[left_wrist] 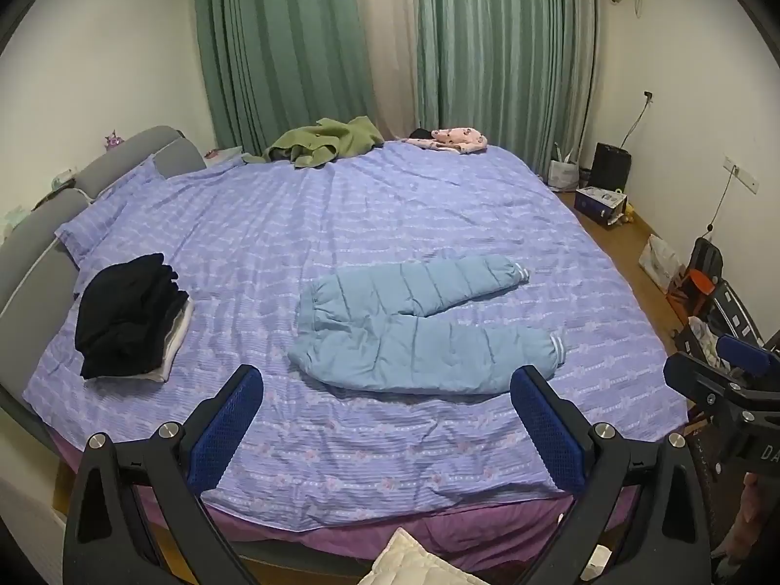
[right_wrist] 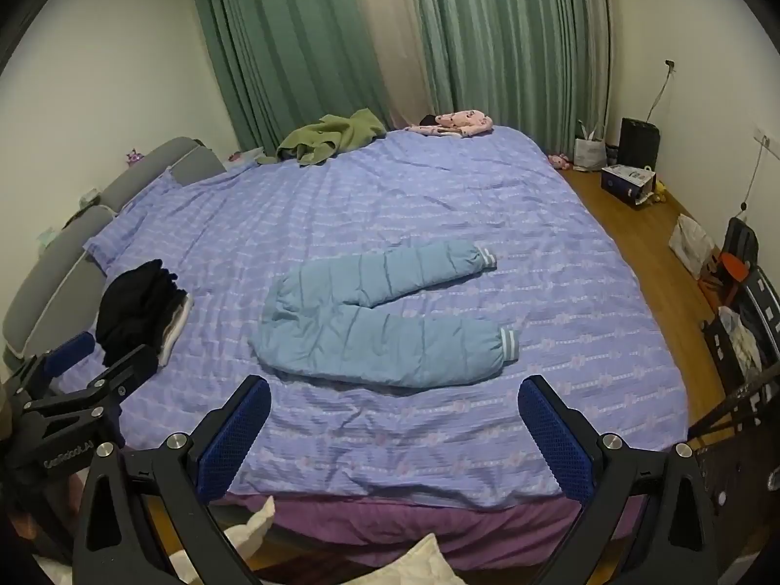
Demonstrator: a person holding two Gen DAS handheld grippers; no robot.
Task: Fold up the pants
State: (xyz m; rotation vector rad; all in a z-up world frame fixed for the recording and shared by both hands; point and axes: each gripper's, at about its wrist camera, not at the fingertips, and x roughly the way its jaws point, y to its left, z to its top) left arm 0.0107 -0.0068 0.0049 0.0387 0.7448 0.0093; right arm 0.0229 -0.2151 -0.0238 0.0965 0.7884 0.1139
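Bed and clutter ahead

Purple bedspread [left_wrist: 390, 224] spreads in front; dark stack [left_wrist: 129, 314] ahead-left, green cloth [left_wrist: 324, 142] and pink garment [left_wrist: 456, 139] far ahead by green curtains [left_wrist: 273, 48].

Showing as matt, puffy quilted cloth: the light blue pants [left_wrist: 419, 331]. Lying soft and creased beneath: a lilac cotton-like bedcover [left_wrist: 390, 214]. Gleaming faintly: a smooth wooden floor [right_wrist: 629, 224]. Looking rough and meshed: blue fingertips [right_wrist: 234, 438] on matt black plastic, with shiny metal bolts [right_wrist: 176, 440].
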